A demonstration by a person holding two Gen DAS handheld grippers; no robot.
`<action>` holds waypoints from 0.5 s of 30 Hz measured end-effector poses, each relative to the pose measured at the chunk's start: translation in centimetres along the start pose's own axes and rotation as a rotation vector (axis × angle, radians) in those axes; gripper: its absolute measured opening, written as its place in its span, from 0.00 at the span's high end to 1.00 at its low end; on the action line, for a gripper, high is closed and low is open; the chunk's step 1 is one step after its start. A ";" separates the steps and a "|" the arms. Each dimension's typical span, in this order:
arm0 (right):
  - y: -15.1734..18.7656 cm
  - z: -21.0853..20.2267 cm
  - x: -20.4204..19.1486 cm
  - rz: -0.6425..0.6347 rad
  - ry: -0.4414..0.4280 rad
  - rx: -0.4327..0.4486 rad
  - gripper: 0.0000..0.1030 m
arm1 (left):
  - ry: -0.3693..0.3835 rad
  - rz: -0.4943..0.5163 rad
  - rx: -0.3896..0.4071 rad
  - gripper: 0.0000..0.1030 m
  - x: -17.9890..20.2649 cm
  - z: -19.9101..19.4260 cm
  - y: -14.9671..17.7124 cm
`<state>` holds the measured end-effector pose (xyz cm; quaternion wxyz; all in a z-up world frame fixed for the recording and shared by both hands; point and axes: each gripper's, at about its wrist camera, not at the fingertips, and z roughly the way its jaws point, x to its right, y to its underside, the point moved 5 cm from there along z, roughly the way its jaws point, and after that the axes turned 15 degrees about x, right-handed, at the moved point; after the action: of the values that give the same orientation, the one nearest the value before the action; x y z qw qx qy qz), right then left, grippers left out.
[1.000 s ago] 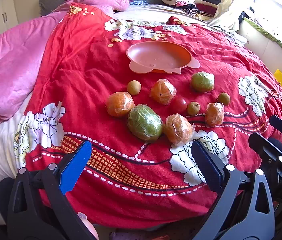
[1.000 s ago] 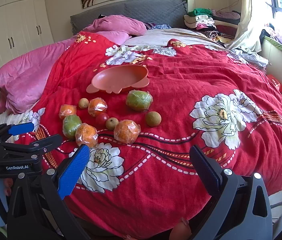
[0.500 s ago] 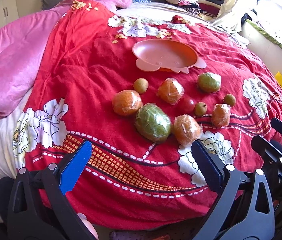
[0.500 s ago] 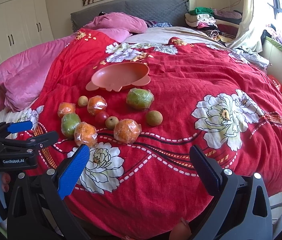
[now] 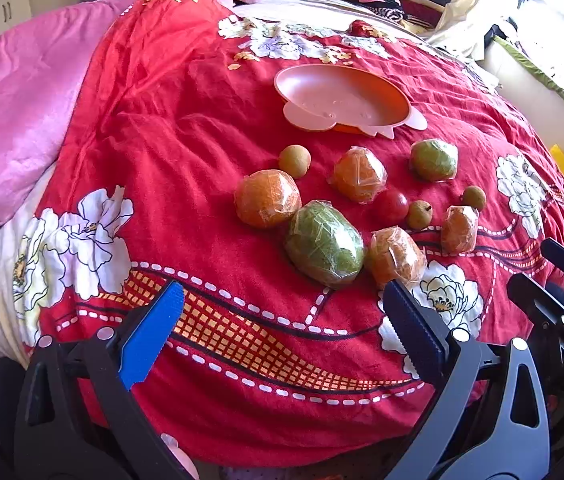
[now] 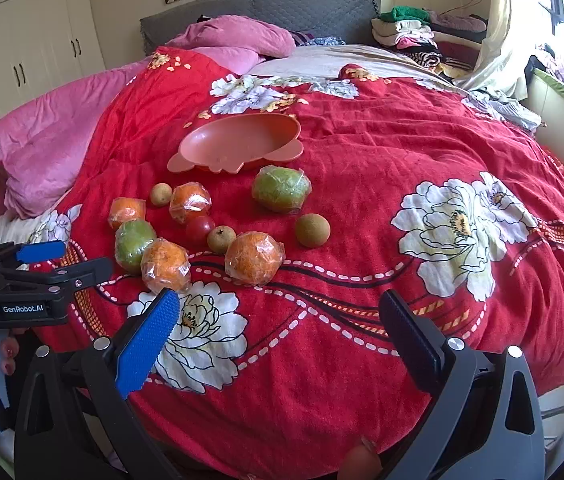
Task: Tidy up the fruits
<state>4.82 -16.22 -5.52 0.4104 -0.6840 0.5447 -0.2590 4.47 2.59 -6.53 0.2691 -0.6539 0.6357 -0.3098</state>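
Both the left gripper [image 5: 280, 328] and right gripper [image 6: 280, 334] hung released near the wrapped fruits [image 5: 324, 244] (plate [image 5: 342, 98] lay farther, holding nothing).

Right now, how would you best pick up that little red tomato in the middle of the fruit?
Probably from straight above. The tomato is small, round and hemmed in: a wrapped orange touches it behind, a small brown fruit sits beside it. Pinch its widest middle, fingers dropping into whatever open gaps remain.
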 end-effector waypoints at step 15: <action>0.3 1.6 0.3 0.009 -0.006 -0.043 0.04 | 0.030 0.022 -0.020 0.09 0.2 1.3 0.0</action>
<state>6.01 -16.14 -6.63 0.3984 -0.6908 0.5521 -0.2435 5.47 2.29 -7.35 0.2564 -0.6450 0.6497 -0.3101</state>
